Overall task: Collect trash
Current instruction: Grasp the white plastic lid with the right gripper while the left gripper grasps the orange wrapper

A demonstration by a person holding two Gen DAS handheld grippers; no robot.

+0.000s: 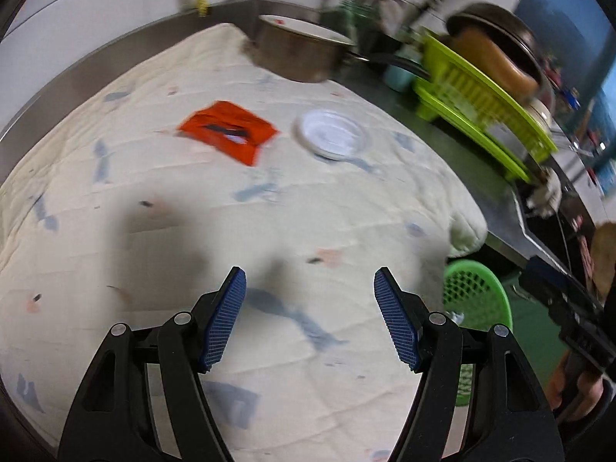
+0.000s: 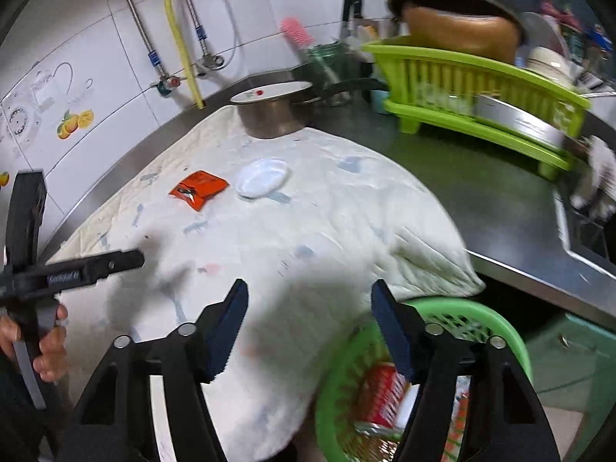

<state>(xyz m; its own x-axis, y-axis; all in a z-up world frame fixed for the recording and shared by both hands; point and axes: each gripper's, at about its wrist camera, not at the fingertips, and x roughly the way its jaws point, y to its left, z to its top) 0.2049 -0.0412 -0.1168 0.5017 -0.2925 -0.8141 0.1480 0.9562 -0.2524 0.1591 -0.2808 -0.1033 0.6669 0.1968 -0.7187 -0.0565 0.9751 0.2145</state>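
From the left wrist, the left tool (image 1: 310, 315) hung spread and empty, the orange wrapper (image 1: 228, 131) and white plastic lid (image 1: 333, 134) lying far ahead on the bench's quilted cloth (image 1: 115, 200). From the right wrist, the right tool (image 2: 308, 327) gaped empty above the green basket (image 2: 481, 323); the flat wrapper (image 2: 198, 188) could slip a pinch.

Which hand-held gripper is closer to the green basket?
Right. The right hand-held gripper hangs open right above the green basket, by the cloth's edge. The left hand-held gripper, also open, sits over the cloth, with the basket off to its right.
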